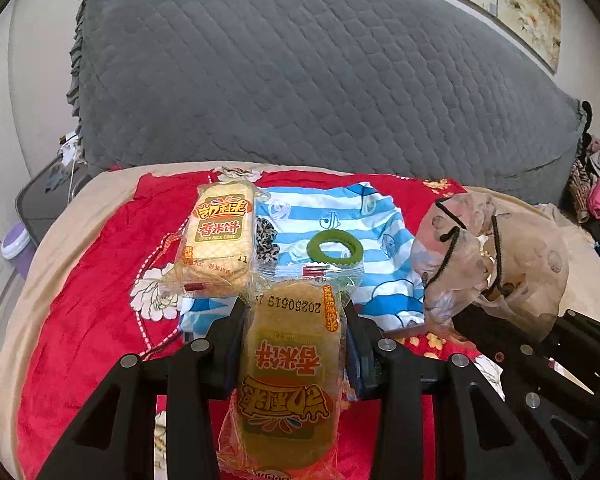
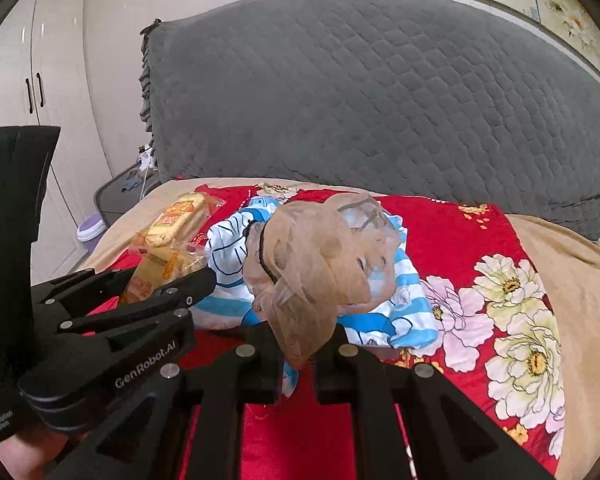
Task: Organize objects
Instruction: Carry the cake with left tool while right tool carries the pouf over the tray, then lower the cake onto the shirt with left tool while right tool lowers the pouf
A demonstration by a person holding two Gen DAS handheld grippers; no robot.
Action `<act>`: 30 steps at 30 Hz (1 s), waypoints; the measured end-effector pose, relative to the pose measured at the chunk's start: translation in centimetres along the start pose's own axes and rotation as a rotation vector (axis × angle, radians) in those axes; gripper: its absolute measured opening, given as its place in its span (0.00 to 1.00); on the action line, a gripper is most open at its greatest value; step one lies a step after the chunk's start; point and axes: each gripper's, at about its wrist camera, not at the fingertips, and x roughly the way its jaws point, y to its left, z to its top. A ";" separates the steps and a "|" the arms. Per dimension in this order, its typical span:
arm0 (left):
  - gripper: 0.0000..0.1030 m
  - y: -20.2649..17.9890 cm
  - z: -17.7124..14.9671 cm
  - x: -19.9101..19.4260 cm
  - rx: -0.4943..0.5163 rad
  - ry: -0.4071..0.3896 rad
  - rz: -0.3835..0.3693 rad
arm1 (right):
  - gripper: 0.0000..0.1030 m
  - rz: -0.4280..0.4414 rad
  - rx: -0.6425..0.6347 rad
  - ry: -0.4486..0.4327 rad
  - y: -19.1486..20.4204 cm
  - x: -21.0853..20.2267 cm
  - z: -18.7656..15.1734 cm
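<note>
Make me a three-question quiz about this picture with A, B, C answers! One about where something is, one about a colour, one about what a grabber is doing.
1. Where does the ring lie?
A. on the blue-striped cloth
B. on the grey headboard
C. inside the bag

2. What colour is the ring?
A. purple
B. green
C. orange

3. What is the left gripper doing?
A. hanging open with nothing in it
B. gripping a snack packet
C. pinching the blanket

Answers:
1. A: the ring rests on the blue-striped cloth, beside the second snack packet.
2. B: it is plainly green.
3. B: both fingers press the sides of the held snack packet, while the right gripper pinches the thin tan bag.
</note>
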 end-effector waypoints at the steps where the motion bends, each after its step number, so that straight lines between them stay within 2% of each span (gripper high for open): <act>1: 0.41 0.1 0.1 0.6 0.000 0.003 0.000 | 0.10 0.001 0.000 0.005 -0.1 0.6 0.1; 14: 0.41 1.6 1.5 7.2 -0.007 0.037 0.015 | 0.10 0.004 -0.001 0.048 -1.2 7.4 0.9; 30: 0.41 2.5 2.3 14.3 0.001 0.069 0.020 | 0.10 -0.007 -0.023 0.095 -2.3 13.8 1.2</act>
